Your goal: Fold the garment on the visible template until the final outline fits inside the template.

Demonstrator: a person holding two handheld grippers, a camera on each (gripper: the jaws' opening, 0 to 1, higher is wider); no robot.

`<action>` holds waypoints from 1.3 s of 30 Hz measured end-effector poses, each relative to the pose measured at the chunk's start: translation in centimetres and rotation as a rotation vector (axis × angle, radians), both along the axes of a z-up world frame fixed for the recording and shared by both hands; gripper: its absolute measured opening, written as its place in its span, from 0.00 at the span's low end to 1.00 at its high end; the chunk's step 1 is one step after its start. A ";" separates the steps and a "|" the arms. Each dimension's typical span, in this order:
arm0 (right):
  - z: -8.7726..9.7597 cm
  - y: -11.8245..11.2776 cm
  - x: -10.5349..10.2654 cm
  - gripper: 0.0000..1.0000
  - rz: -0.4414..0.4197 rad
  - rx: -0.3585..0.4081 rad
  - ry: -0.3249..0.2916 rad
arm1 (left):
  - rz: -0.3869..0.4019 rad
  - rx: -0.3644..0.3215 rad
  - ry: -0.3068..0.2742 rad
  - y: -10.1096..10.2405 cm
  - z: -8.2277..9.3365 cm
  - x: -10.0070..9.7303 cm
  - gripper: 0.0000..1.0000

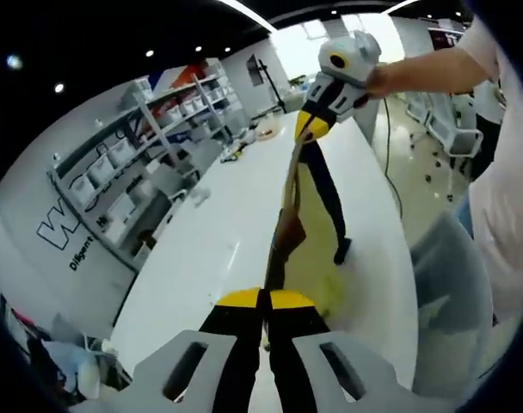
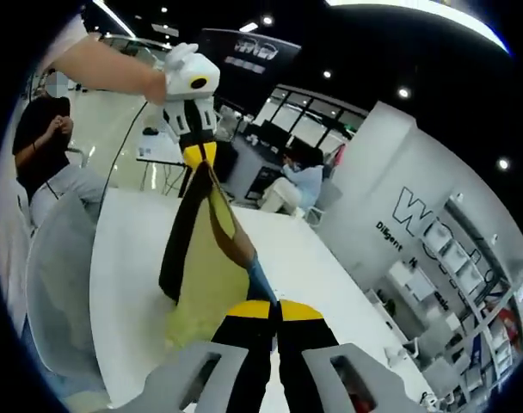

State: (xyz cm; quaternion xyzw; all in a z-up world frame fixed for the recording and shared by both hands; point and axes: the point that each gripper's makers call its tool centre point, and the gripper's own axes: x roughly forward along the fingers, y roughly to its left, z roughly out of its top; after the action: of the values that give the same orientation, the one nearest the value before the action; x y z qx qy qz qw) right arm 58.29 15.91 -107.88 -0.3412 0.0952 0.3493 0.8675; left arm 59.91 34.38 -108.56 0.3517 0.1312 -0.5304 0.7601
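Both claws are closed on the garment (image 1: 289, 225), a soft yellow cloth with dark trim, stretched taut between the left gripper (image 1: 263, 303) and the right gripper (image 2: 266, 311) above the smooth white table (image 1: 218, 232).

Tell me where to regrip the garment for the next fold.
Both grippers, left and right, already pinch the garment along one stretched edge, its body hanging to the table. Probably lay it flat first, then take the free dark lower corner from the table's open side.
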 end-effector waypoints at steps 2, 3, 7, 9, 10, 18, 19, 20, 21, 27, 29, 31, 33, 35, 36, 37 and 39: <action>0.6 -0.3 -0.4 0.00 0.000 0.005 -0.003 | 0.000 -0.006 -0.002 -0.1 0.7 -0.5 0.00; 1.0 -0.4 -0.7 0.00 0.003 0.004 -0.008 | -0.002 -0.016 -0.006 -0.2 1.2 -0.8 0.00; 2.6 -0.7 -1.7 0.00 0.020 0.003 -0.021 | -0.001 -0.074 0.020 -0.4 3.0 -2.1 0.01; 3.8 -0.7 -2.4 0.00 0.034 0.011 -0.024 | -0.004 -0.097 0.033 -0.4 3.9 -2.9 0.01; 4.5 -0.7 -2.8 0.00 0.041 0.017 -0.030 | -0.007 -0.111 0.039 -0.3 4.4 -3.3 0.01; 4.3 -0.7 -2.7 0.00 0.059 0.043 0.030 | 0.008 -0.150 0.117 -0.6 4.5 -3.3 0.01; 3.0 -0.8 -2.0 0.00 0.052 0.031 0.045 | 0.012 -0.137 0.120 -0.8 3.7 -2.9 0.01; 2.0 -0.8 -1.5 0.00 0.048 0.031 0.064 | 0.018 -0.126 0.124 -0.9 2.9 -2.5 0.01; 0.9 -0.8 -1.1 0.00 0.041 0.037 0.092 | 0.036 -0.115 0.131 -1.1 1.6 -1.7 0.01; -4.8 -1.7 2.6 0.00 0.002 0.014 0.162 | 0.113 -0.095 0.169 -1.8 -3.9 1.8 0.01; -6.3 -1.8 3.8 0.00 -0.012 0.021 0.187 | 0.140 -0.090 0.189 -2.0 -5.5 3.0 0.01; -8.1 -2.0 5.2 0.00 -0.024 0.019 0.223 | 0.162 -0.089 0.210 -2.0 -6.8 4.2 0.01; -9.6 -1.9 6.7 0.00 -0.028 0.026 0.244 | 0.188 -0.079 0.227 -1.8 -8.3 5.7 0.01; -11.3 -1.9 8.0 0.00 -0.035 0.024 0.278 | 0.218 -0.085 0.261 -1.7 -10.0 7.3 0.01; -12.0 -1.9 8.5 0.00 -0.042 0.022 0.295 | 0.236 -0.094 0.289 -1.8 -11.0 8.2 0.01; -13.1 -2.0 9.4 0.00 -0.052 0.024 0.317 | 0.244 -0.097 0.300 -1.8 -11.6 8.7 0.01; -14.7 -1.9 10.4 0.00 -0.053 0.015 0.344 | 0.256 -0.086 0.306 -1.8 -13.3 10.2 0.01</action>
State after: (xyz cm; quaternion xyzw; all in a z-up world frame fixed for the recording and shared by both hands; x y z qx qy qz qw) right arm 68.68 13.97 -122.61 -0.2672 0.2487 0.3804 0.8497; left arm 70.09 32.53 -121.84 0.2146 0.2662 -0.4818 0.8068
